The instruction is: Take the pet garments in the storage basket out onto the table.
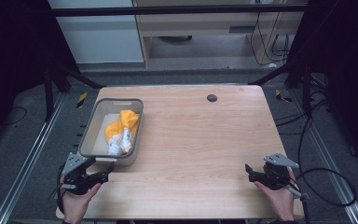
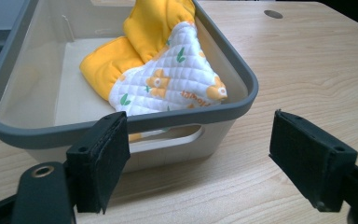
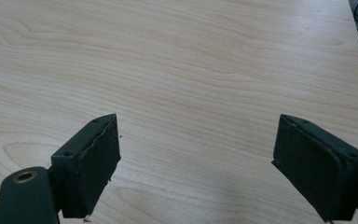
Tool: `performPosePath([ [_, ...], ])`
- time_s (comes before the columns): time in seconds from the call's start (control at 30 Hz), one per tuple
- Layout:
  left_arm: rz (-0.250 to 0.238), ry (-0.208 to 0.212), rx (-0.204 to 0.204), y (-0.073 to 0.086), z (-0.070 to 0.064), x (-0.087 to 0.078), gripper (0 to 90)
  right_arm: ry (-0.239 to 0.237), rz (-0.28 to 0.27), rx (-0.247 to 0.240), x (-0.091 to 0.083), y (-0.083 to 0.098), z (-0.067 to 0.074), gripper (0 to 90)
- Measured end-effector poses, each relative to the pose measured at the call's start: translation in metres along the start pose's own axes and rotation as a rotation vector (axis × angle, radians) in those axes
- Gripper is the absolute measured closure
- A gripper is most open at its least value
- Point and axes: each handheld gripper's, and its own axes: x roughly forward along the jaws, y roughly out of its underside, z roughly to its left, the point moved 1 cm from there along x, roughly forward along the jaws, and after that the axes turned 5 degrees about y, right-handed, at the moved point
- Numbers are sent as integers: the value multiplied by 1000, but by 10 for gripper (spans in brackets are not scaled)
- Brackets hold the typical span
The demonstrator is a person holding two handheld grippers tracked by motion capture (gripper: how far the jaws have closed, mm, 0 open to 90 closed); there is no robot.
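1. Cloth point(image 2: 161, 65) is sitting crumpled inside the grey bin point(image 2: 18, 135) at the table's point(image 1: 200, 140) left side; it's bright yellow with a white quilted panel showing little orange flowers and green leaves, plus a bit of orange lettering that's too bent to read.
2. In the high view the same cloth point(image 1: 121, 131) is lying toward the bin's point(image 1: 89, 128) right wall, bunched up rather than flat; the bin's left part is showing bare floor.
3. Left gripper point(image 2: 200, 161) is hovering just in front of the bin's near wall with jaws spread wide and holding nothing; one jaw is overlapping the rim in that view, and I can't tell if it's actually touching.
4. Right gripper point(image 3: 196, 161) is hanging over bare wood well away from the bin, jaws also spread wide, nothing between them; the high view is showing it point(image 1: 251, 173) near the table's front right corner.
5. Hard-to-see stuff: the cloth's lower edge is being hidden behind the bin's rim, though a bit is peeking through the handle slot point(image 2: 168, 140); how it's folded underneath isn't clear.
6. Small dark round spot point(image 1: 211, 98) is sitting on the far side of the table; too small to tell what it is.
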Motion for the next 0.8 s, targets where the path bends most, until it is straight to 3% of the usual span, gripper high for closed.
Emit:
performPosePath([
  [0.17,-4,8,3,-7,-2,1,194,-7,-4,17,-1,-1,-1,146],
  [0.8,-22,18,19,-32,-8,7,193,-7,-6,4,0,-1,0,154],
])
